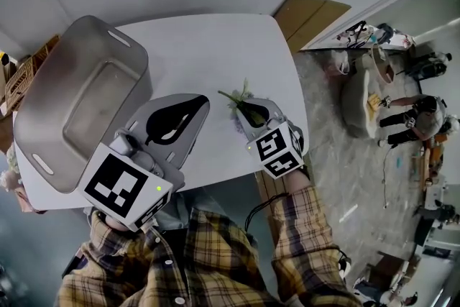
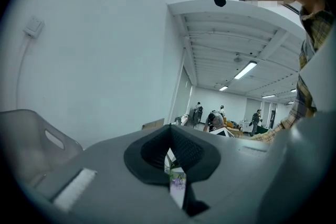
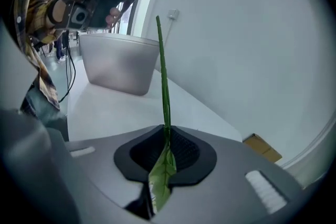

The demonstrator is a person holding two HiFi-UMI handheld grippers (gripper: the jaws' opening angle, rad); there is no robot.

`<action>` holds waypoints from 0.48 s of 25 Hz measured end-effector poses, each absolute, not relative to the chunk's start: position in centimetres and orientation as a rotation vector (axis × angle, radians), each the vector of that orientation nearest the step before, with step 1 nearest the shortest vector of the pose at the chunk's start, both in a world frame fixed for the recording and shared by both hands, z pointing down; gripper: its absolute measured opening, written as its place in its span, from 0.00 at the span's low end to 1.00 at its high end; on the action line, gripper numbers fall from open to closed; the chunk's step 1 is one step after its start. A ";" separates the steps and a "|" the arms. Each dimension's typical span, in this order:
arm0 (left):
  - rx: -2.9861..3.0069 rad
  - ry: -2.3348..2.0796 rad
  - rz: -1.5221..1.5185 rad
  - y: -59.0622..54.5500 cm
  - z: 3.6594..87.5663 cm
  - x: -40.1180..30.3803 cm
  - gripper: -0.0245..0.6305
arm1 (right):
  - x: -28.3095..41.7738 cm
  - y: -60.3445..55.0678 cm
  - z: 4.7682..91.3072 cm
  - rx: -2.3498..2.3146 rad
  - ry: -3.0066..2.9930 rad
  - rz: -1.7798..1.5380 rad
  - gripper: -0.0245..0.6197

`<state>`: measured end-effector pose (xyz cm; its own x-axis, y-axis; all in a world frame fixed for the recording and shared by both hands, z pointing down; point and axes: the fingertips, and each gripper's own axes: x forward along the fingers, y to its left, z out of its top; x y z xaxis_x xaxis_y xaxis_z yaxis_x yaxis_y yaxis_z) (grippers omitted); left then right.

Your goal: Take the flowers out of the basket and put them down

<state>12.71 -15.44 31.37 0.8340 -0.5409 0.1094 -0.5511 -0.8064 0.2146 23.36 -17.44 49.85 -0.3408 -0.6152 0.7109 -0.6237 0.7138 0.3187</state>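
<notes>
A grey plastic basket (image 1: 50,122) stands on the left part of the white table (image 1: 208,54); it also shows in the right gripper view (image 3: 118,68). Its inside looks empty. My right gripper (image 1: 248,111) hangs over the table's right side, shut on a flower (image 1: 241,103). The green stem (image 3: 164,81) sticks up out of the jaws (image 3: 167,136), and a leaf hangs below the pads. Purple blossoms show under that gripper. My left gripper (image 1: 200,104) sits just right of the basket, shut and holding nothing (image 2: 169,136). Through its slit I see the flower (image 2: 177,178).
A cardboard box (image 1: 309,14) leans beyond the table's far right corner. People and clutter fill the floor at the right (image 1: 410,111). A wooden crate (image 1: 21,75) stands left of the basket. The table's near edge is close under both grippers.
</notes>
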 end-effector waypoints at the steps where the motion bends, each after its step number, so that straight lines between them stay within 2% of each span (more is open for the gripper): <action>1: 2.775 -0.843 0.067 -15.5 31.5 12.6 0.06 | 23.2 -17.4 50.4 0.930 -2.034 0.010 0.10; 12: 2.749 -0.896 0.085 -16.1 32.3 11.2 0.06 | 19.3 -16.0 54.8 0.802 -2.134 0.157 0.14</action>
<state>11.23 -16.08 32.31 0.8094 -0.5724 0.1312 -0.5868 -0.7804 0.2161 19.29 -15.98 54.85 -0.4514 -0.4906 0.7454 -0.5944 0.7883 0.1589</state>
